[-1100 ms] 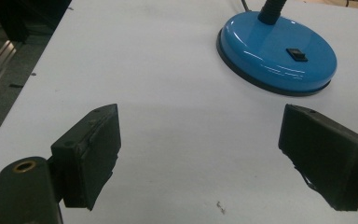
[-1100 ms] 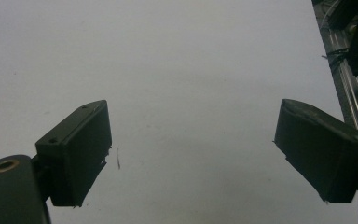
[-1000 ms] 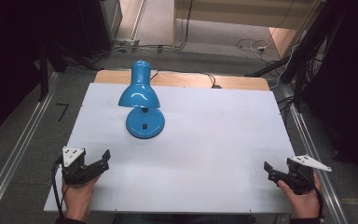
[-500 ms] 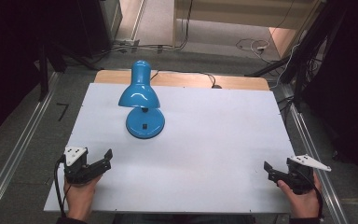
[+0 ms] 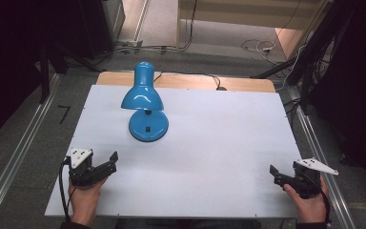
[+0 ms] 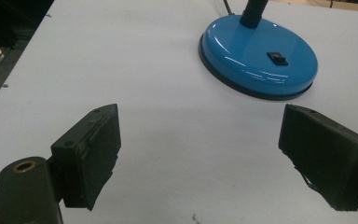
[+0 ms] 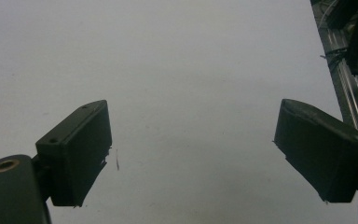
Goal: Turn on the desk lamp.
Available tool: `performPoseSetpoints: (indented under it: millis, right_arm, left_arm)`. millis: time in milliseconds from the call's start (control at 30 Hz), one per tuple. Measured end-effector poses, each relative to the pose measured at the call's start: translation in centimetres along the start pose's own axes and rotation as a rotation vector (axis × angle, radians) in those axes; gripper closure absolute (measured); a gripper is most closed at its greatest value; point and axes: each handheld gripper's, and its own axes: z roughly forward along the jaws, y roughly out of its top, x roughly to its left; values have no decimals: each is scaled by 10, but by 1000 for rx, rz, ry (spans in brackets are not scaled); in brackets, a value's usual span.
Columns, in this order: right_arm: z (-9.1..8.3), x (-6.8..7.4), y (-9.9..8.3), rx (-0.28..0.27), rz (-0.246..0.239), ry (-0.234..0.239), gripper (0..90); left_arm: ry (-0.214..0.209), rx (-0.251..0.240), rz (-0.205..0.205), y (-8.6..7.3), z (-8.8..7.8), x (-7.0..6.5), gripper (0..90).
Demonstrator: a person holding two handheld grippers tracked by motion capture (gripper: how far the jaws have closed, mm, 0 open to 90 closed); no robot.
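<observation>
At the tabletop's point(image 5: 209, 157) near left corner, the left gripper point(image 5: 106, 164) rests in a hand point(image 5: 83, 200), its fingers point(image 6: 91, 154) released wide and holding nothing, angled toward a blue desk lamp point(image 5: 145, 102). The lamp stands toward the far left of the white tabletop, well apart from both grippers. No writing or brand can be read anywhere. The left gripper view shows the black rocker switch point(image 6: 277, 57) on the lamp's round base point(image 6: 258, 56); the high view adds the shade point(image 5: 142, 98) tilted above it. At the near right corner, the right gripper point(image 5: 279, 175) lies with its fingers point(image 7: 77, 151) released over bare tabletop.
</observation>
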Motion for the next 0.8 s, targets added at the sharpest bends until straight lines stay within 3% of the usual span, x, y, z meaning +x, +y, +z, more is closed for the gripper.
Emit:
performPoseSetpoints:
  millis: [800]
  right_arm:
    - [1, 0, 0, 3, 1, 2, 98]
  left_arm:
    - [-40, -1, 27, 10, 16, -17, 133]
